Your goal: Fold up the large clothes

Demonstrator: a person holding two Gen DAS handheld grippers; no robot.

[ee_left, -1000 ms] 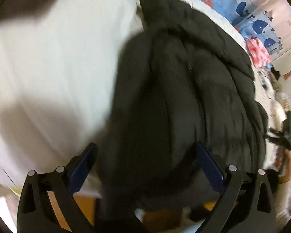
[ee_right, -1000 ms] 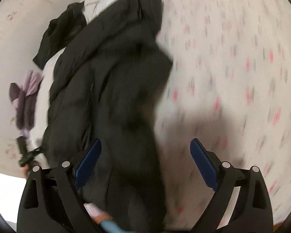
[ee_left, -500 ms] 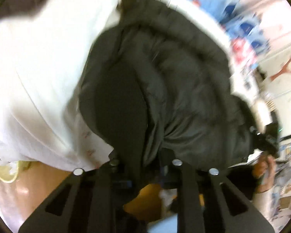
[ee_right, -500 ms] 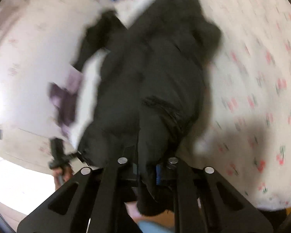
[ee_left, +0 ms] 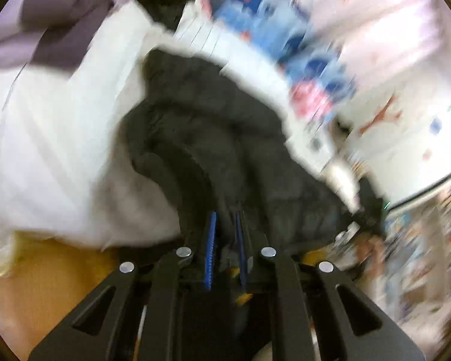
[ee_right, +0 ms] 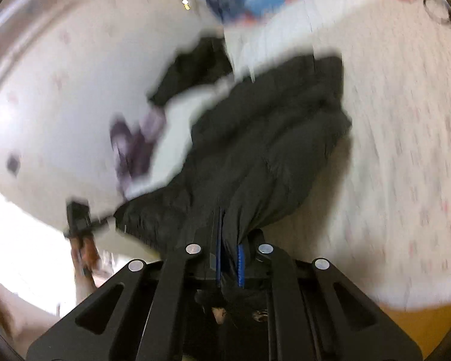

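Black padded fabric fills both views: we have the jacket (ee_left: pixel 225 150) pinched in each tool, one hem corner apiece, so that the two can be carried over together for a fold. Our left tool (ee_left: pixel 225 246) has its blue pads drawn nearly together on a bunched edge of the jacket at 6 o'clock in its view. Our right tool (ee_right: pixel 228 258) clamps the other corner; its jaws are easing apart a touch, yet the cloth sits pressed between them. From those two grips the jacket runs up toward 12 o'clock and lies across the bed (ee_right: pixel 406 150), the far end flat on the sheet while the near end hangs from the tools. Holding both corners level should keep the hem straight as it goes over. At 10 o'clock in the left view a purple garment (ee_left: pixel 63 15) lies apart from the jacket, probably waiting its turn. Blur hides finer detail.
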